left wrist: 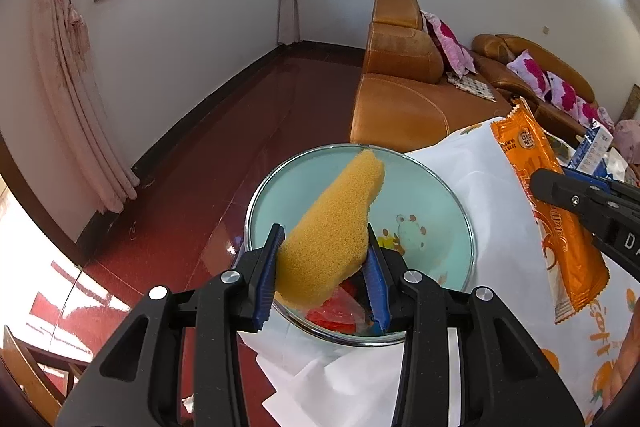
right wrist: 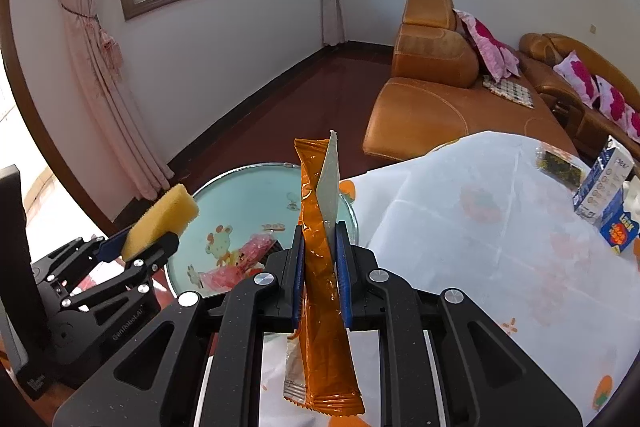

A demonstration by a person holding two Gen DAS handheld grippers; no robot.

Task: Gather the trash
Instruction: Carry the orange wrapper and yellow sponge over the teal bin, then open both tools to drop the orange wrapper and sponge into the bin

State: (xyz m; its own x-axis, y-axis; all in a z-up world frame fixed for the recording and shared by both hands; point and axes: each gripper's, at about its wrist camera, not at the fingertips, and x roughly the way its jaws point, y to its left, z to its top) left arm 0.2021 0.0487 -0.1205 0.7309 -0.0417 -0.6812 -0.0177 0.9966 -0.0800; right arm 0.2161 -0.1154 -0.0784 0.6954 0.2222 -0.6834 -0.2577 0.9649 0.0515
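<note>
Left gripper (left wrist: 325,269) pinched a yellow sponge (left wrist: 332,231) between its blue pads, sponge squeezed at its near end and sticking up and away over a round glass basin (left wrist: 460,211) with a pale green bottom and cartoon print. Right gripper (right wrist: 320,269) was pressed nearly together on an orange snack wrapper (right wrist: 316,267), pinched at its middle, one end standing up past the fingertips, the other hanging below the jaws toward the camera; wrapper looked flat and twisted, silver inner side showing at the top. In the left wrist view the right gripper came in from the right edge holding the same wrapper above the white tablecloth (left wrist: 472,179). In the right wrist view the left gripper sat at the left with the sponge over the near left rim of the basin. Basin stood at the left end of the table, touching the cloth edge. Inside it lay a pink-red plastic wrapper (right wrist: 256,247), near side. Far right on the cloth: a blue and white carton (right wrist: 604,183), a tissue pack (right wrist: 624,219) just beside it, and a dark green packet (right wrist: 558,167) farther back. Orange leather sofa (right wrist: 424,107) with pink floral cushions (right wrist: 488,47) stood beyond the table, red floor, window and pink curtains on the far left.
</note>
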